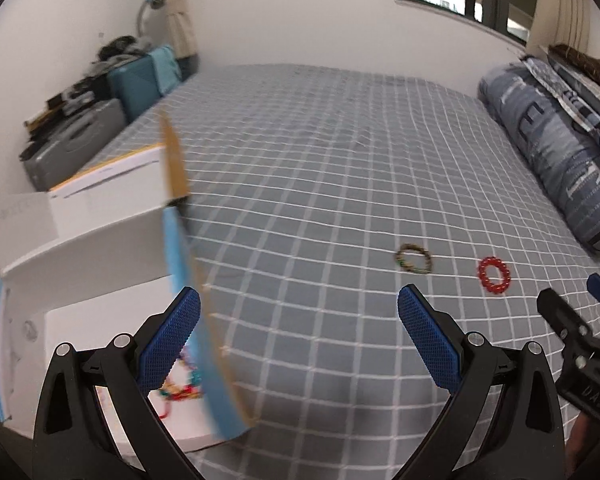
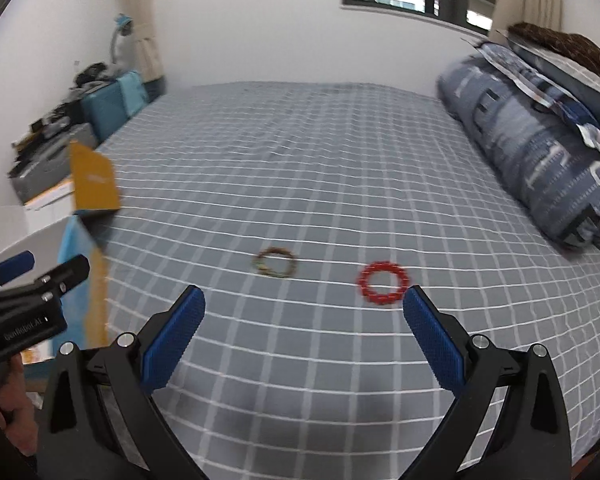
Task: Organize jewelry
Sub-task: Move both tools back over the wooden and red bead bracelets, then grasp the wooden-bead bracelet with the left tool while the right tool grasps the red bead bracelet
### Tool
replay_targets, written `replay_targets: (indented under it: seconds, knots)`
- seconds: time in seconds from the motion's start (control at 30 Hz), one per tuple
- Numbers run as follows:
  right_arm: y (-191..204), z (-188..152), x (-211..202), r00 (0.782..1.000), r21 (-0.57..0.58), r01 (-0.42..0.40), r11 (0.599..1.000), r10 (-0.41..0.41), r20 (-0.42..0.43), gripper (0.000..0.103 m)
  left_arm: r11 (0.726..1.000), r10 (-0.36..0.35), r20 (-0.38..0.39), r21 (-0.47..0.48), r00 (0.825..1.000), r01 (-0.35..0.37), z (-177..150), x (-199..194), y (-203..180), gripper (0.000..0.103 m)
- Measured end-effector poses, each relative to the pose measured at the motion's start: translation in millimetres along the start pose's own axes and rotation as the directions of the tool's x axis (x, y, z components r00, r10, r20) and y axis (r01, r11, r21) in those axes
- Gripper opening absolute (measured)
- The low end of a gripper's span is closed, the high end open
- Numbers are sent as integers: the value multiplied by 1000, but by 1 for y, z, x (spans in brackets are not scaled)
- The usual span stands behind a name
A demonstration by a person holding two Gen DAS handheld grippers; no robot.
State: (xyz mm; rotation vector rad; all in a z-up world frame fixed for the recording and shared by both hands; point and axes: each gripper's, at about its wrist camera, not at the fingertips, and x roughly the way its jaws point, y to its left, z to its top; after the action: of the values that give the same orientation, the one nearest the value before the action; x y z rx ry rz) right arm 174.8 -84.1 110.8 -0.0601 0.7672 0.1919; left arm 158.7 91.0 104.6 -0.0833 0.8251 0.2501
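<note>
Two bracelets lie on the grey checked bed sheet (image 1: 300, 184): a dark multicoloured bracelet (image 1: 414, 258) (image 2: 275, 263) and, to its right, a red beaded bracelet (image 1: 494, 274) (image 2: 382, 282). An open white box (image 1: 100, 320) with blue and yellow flaps sits at the left, with colourful beaded jewelry (image 1: 182, 386) inside, partly hidden by my left finger. My left gripper (image 1: 298, 312) is open and holds nothing, hovering beside the box. My right gripper (image 2: 304, 312) is open too, just short of both bracelets. Each gripper shows at the edge of the other's view.
A rolled blue patterned duvet (image 2: 540, 160) and pillows run along the bed's right side. Suitcases and clutter (image 1: 80, 128) stand by the wall at the left. The box's raised yellow flap (image 2: 94, 180) stands up at the bed's left edge. A hand (image 2: 12, 408) holds the left gripper.
</note>
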Motion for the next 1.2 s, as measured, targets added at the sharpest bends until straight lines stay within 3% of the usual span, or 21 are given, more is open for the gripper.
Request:
replay_targets:
  seconds: [0.2,0.33,0.53,0.9,1.17,1.2]
  knots:
    - [-47,8,45,996,25,48,999,-46,-75,95,998,-23,-38,52,999,25,25,45,-50,97]
    - [-67,14,79,991,52,49,997,-43,-124,95,995,-71,-116,66,991,79,38,93,-79,97]
    - [-84,15,135,981,40,47,998,-39,-190,95,987,-56,-168,136,984,80,40,154,-113,97]
    - [-103,4,220,955,70,28,997,-6,-297,95,986,-80,-237,125,968,112,27,234,-130,97]
    - [-111,2,236,948,85,28,996,0,-317,95,984,-97,-262,117,960,131,18,253,-132,96]
    - [-112,2,236,948,89,29,996,1,-319,89,985,-99,-266,113,959,133,17,253,-132,94]
